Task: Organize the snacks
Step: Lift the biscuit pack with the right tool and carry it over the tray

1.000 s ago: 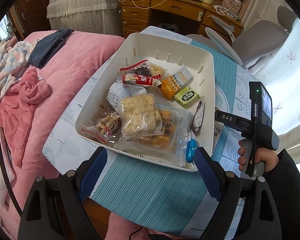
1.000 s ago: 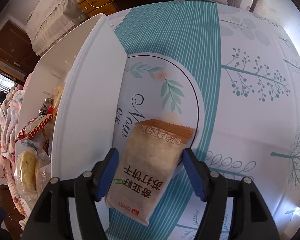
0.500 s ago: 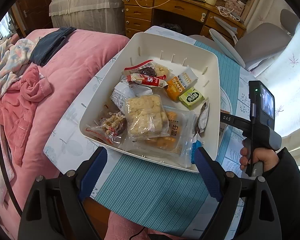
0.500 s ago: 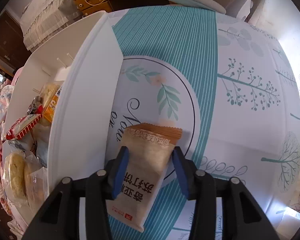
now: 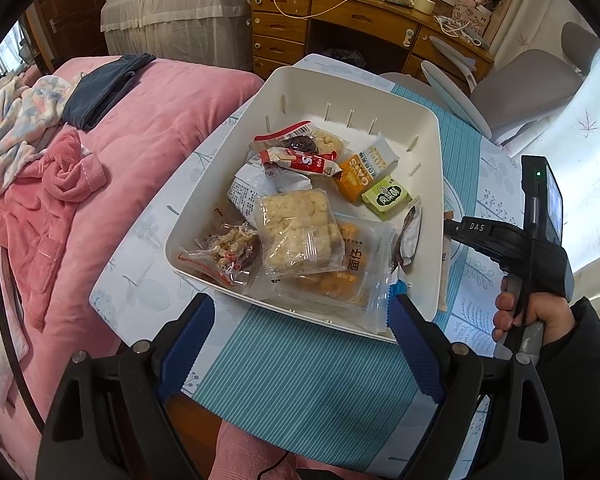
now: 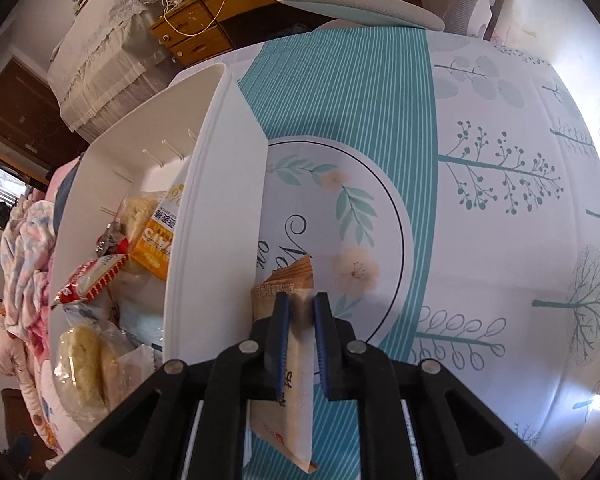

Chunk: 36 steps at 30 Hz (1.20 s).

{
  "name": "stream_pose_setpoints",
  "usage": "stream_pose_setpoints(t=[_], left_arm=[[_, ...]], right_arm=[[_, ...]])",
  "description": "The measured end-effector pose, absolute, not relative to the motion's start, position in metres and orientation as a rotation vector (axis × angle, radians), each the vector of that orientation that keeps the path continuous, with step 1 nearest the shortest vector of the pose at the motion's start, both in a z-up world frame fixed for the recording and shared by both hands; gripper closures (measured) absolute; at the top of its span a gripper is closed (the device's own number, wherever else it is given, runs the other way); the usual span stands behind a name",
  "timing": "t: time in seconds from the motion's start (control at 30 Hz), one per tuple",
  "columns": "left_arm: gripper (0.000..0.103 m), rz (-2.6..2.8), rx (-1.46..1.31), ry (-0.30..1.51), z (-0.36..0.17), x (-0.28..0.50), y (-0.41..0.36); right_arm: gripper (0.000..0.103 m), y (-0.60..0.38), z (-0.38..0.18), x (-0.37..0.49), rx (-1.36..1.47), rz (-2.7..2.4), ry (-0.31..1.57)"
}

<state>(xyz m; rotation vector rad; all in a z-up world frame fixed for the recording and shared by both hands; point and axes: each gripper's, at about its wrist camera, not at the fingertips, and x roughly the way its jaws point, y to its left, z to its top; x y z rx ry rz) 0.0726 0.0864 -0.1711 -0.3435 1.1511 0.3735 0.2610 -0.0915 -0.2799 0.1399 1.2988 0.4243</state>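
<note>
"DAS" on right gripper (image 5: 476, 227)

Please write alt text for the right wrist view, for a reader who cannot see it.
The right tongs have just been closing and now pinch a tan cracker packet beside the white bin of snacks, above a teal and white tablecloth.

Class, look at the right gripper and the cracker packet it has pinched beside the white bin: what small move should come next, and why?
Probably lift the packet a little higher and carry it left over the bin wall. The right gripper, whose fingers have just been closing, is shut on the packet, which now stands on edge just outside the bin, where the other snacks already lie.
</note>
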Motion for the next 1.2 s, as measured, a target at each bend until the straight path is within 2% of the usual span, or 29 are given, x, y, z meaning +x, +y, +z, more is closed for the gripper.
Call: stream_pose_setpoints(t=[0.23,0.57,1.2], left_arm=[[0.015,0.356,-0.338,1.151,-0.166,0.074,0.080],[0.015,0.331,-0.294,1.091,-0.129,0.087,0.066],[0.015,0.195,-0.238,1.045,-0.086,0.089,0.085]], right_arm=[[0.093,-0.103,-0.268,0.255,0.212,0.432,1.299],[0.094,-0.135,-0.232,0.253,0.263,0.416,1.254],[0.095,-0.126,-0.128,0.231,0.333,0.495,1.066]])
